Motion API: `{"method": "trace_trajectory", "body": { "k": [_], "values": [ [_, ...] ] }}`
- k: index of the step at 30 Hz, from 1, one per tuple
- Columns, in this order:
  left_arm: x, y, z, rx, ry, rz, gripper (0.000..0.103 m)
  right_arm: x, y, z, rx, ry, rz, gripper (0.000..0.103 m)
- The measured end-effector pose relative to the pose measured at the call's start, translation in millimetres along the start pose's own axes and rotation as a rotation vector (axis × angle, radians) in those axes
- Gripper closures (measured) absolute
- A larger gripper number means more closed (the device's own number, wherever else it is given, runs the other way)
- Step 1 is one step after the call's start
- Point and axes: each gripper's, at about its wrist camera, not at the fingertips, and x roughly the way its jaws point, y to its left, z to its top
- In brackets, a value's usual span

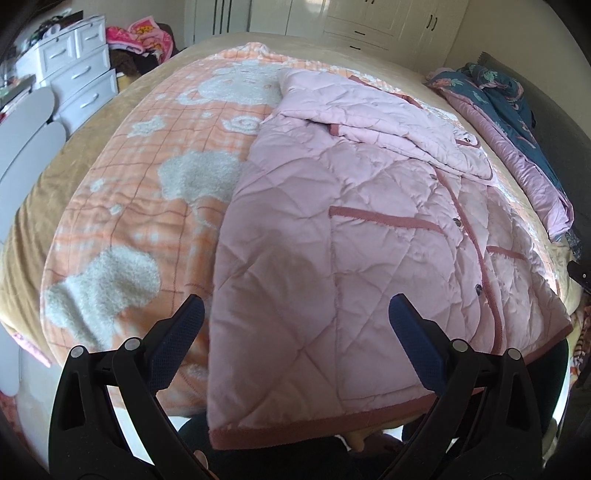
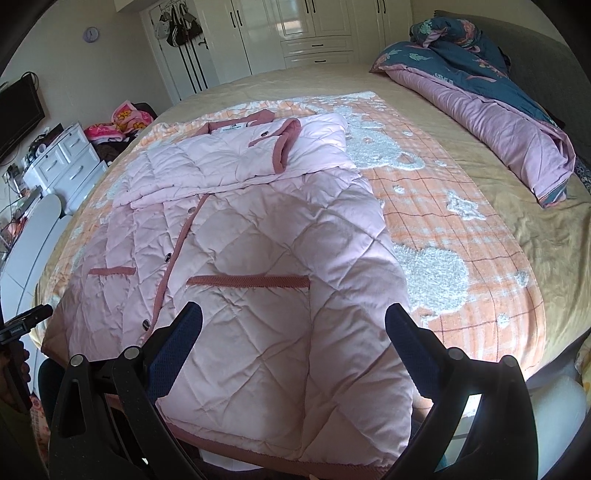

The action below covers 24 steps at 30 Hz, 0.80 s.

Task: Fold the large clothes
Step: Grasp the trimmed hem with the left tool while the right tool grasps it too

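A large pink quilted jacket point(image 1: 351, 229) with dusty-rose trim lies front up on an orange and white blanket point(image 1: 155, 177) on the bed. Its sleeves are folded across the chest near the collar. Its hem hangs over the bed's near edge. The jacket also shows in the right wrist view point(image 2: 258, 251). My left gripper point(image 1: 295, 325) is open and empty, hovering above the hem's left corner. My right gripper point(image 2: 293, 332) is open and empty, above the hem's right part, below the pocket point(image 2: 247, 280).
A rolled blue floral and mauve duvet point(image 2: 491, 107) lies at the bed's far right. White drawers point(image 1: 74, 70) and pink bedding point(image 1: 144, 35) stand left of the bed. White wardrobes point(image 2: 314, 33) line the back wall. The tan bedsheet point(image 2: 535, 236) surrounds the blanket.
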Motion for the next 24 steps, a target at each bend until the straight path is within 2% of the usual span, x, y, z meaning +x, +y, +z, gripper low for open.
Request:
{"method": "trace_trajectory", "body": {
  "k": [4, 5, 8, 15, 24],
  "values": [
    [-1.3, 12.2, -6.5, -0.023, 0.021, -0.008, 0.034, 0.0, -6.5, -4.2, 0.008, 0.006, -0.005, 0.004],
    [-0.8, 14.0, -7.4, -0.027, 0.028, -0.007, 0.041, -0.3, -8.4, -5.5, 0.010, 0.007, -0.005, 0.004],
    [0.4, 21.9, -14.3, -0.050, 0.058, -0.023, 0.049, -2.0, -15.5, -9.0, 0.018, 0.009, -0.010, 0.004],
    [10.6, 29.0, -26.4, -0.073, 0.117, -0.046, 0.049, -5.4, -27.9, -17.7, 0.033, 0.024, -0.012, 0.004],
    [34.3, 16.4, -27.7, -0.041, 0.150, -0.053, 0.048, -4.3, -44.7, -39.9, 0.054, 0.120, 0.022, 0.004]
  ]
}}
